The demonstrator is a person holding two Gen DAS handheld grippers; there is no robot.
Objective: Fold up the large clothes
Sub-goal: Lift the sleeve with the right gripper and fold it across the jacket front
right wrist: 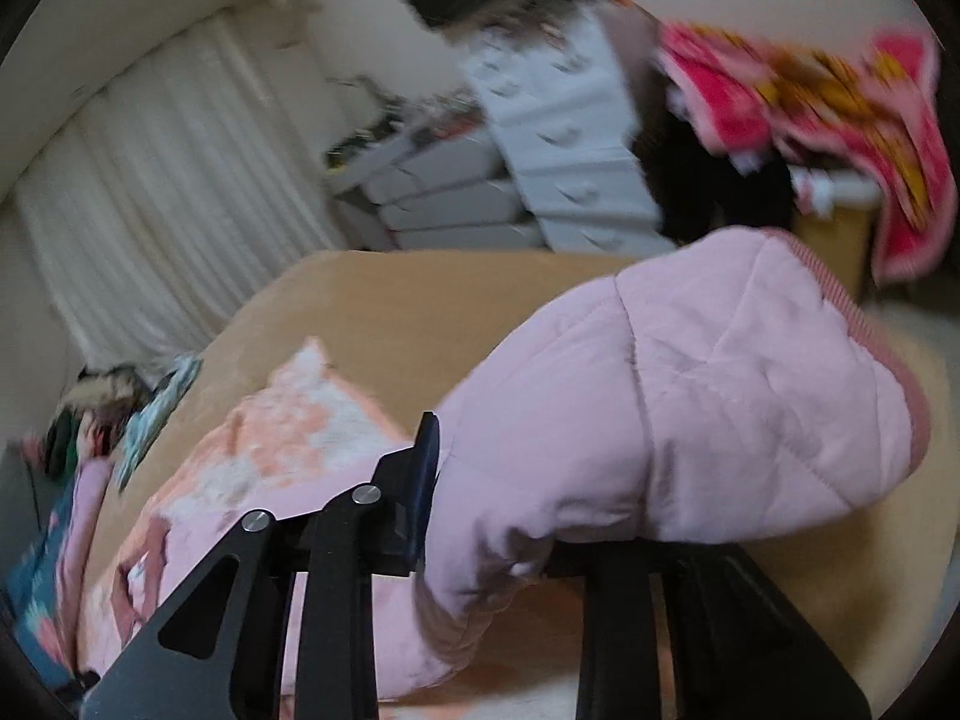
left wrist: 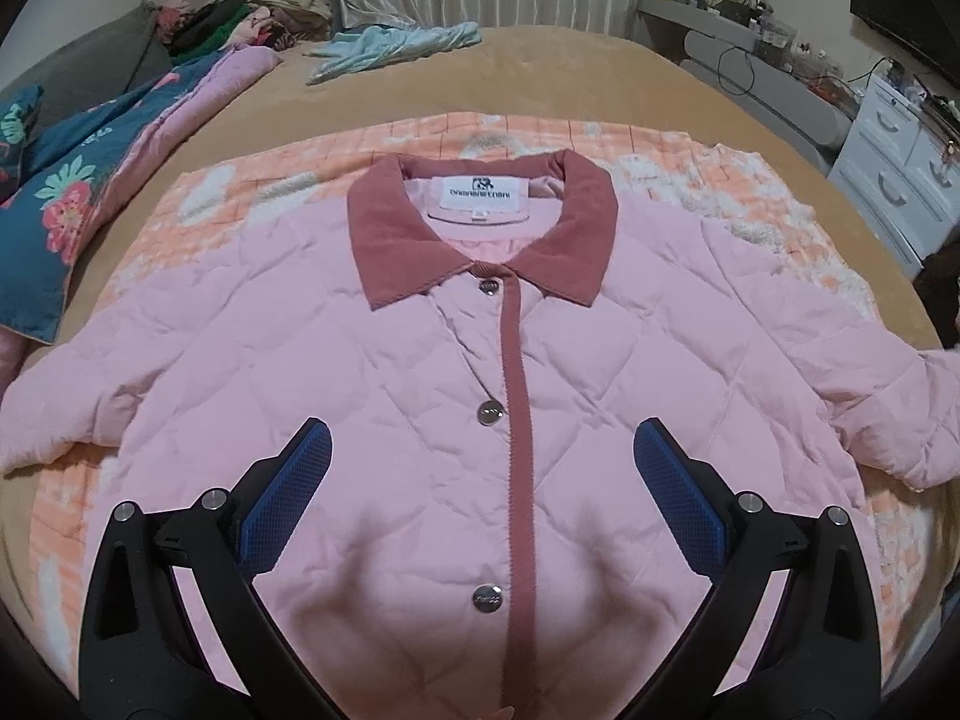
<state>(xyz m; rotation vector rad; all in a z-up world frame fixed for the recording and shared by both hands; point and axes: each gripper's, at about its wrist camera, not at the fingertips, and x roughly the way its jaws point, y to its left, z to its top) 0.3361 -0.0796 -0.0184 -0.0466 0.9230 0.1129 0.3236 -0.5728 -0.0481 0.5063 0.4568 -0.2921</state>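
**Pink jacket on the bed, right side already grabbed**

Left wrist view first: we're looking down at a pink quilted jacket (left wrist: 420, 360) laid flat and front-up on an orange-and-white blanket (left wrist: 300, 180), which sits on a bed with a tan cover (left wrist: 570, 78). It's got a dusty-rose collar (left wrist: 480, 222), a matching placket strip down the middle, and metal snap buttons (left wrist: 489, 412). Our left gripper (left wrist: 483, 450) hangs over the lower chest with its blue-padded fingers (left wrist: 312, 456) spread wide, nothing between them. A pile of clothes (left wrist: 252, 18) and a light blue garment (left wrist: 390, 48) sit at the far end, with a floral quilt (left wrist: 60, 210) along the left edge.

Right wrist view is blurry. Our right gripper (right wrist: 456, 480) has its fingers clamped on the jacket's sleeve (right wrist: 690, 396), which bulges up above the bed, ribbed cuff (right wrist: 888, 360) on the far side. Only one blue pad (right wrist: 427, 456) shows; the other is hidden by fabric. White drawers (right wrist: 570, 138) and a pink-red cloth (right wrist: 810, 102) sit behind.
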